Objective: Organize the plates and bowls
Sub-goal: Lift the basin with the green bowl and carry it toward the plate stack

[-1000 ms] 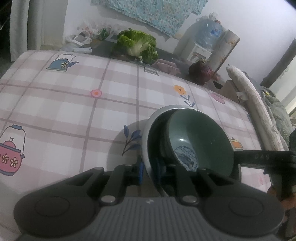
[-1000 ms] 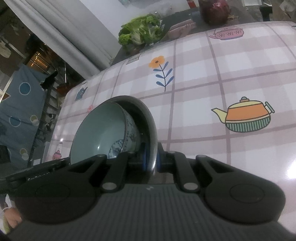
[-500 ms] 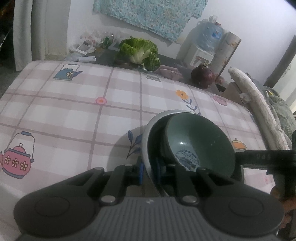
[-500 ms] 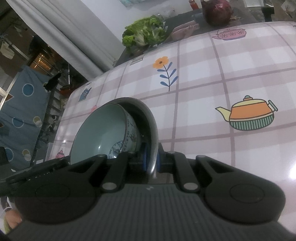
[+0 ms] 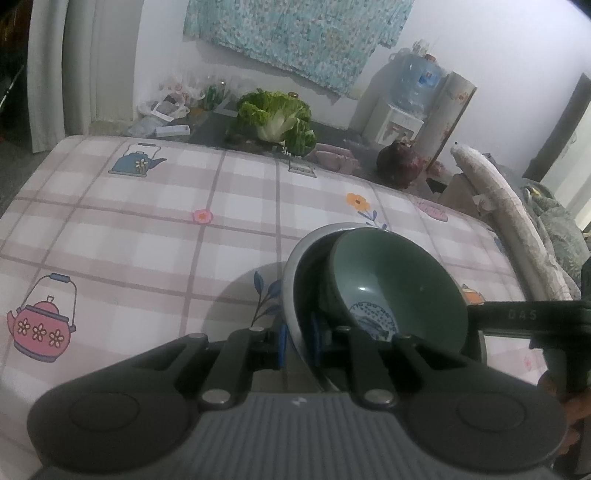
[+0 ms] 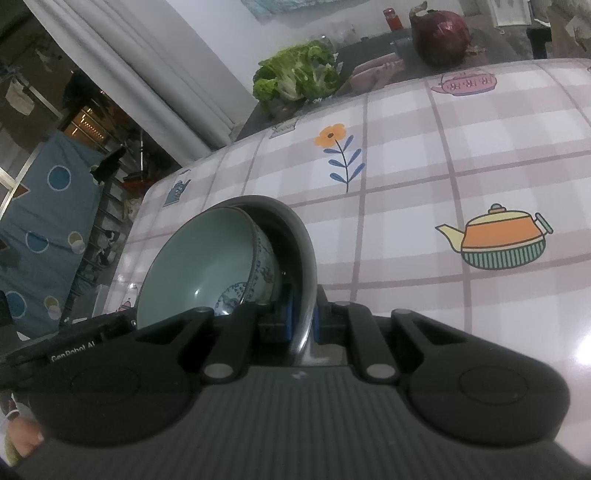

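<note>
Metal bowl (image 5: 291,273) holds a green ceramic bowl (image 5: 399,284) tilted inside it. Left tongs (image 5: 297,338) clamp the metal bowl's left rim; right tongs (image 6: 301,321) clamp its right rim. Both bowls sit over the near middle of the checked tabletop (image 5: 147,236), lifted or resting unclear. Far edge: cabbage (image 5: 277,120), red onion (image 5: 400,166), water jug (image 5: 417,86). Rolled cloth (image 5: 506,210) far right.

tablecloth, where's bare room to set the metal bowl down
The tablecloth lies bare from the cabbage end to the near edge, and around the orange teapot print. It is crowded behind the far edge: cabbage, red onion, bags.
</note>
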`<state>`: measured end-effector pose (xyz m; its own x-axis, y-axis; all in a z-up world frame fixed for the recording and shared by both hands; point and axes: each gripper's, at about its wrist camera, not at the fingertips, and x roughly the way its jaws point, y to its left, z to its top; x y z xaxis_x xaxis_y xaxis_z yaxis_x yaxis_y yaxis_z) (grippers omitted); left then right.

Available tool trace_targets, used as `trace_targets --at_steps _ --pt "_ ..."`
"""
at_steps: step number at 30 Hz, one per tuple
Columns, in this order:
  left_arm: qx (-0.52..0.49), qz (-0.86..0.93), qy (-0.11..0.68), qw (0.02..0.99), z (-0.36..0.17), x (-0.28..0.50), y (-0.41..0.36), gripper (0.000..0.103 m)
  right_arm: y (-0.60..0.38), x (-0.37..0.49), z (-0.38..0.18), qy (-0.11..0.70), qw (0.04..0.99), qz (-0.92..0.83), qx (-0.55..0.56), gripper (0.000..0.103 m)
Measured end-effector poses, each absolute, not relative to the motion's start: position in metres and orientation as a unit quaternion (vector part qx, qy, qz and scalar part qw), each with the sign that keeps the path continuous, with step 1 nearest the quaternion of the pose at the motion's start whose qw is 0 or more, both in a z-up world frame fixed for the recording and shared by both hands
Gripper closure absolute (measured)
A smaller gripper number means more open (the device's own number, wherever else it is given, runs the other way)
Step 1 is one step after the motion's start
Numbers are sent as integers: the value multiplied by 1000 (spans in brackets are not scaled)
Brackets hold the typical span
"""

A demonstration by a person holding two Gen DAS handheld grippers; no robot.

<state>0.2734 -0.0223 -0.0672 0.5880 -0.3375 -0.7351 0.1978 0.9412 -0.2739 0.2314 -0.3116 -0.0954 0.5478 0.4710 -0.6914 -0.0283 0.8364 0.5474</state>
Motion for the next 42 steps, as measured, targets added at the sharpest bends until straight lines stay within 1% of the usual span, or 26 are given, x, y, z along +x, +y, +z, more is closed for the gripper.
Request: trace_targets --at_steps 17,28,34,42 --pt "-85 -154 417 892 -55 266 -20 89 -313 225 -84 438 852 153 243 94" --pt "-93 -157 400 898 -34 252 -17 89 -314 211 -62 425 858 157 244 94" --pt "-96 -162 389 902 -16 234 -16 89 -314 192 -41 415 864 157 240 94" --pt "-101 -176 391 898 0 197 -16 89 -317 145 -18 414 866 148 239 94"
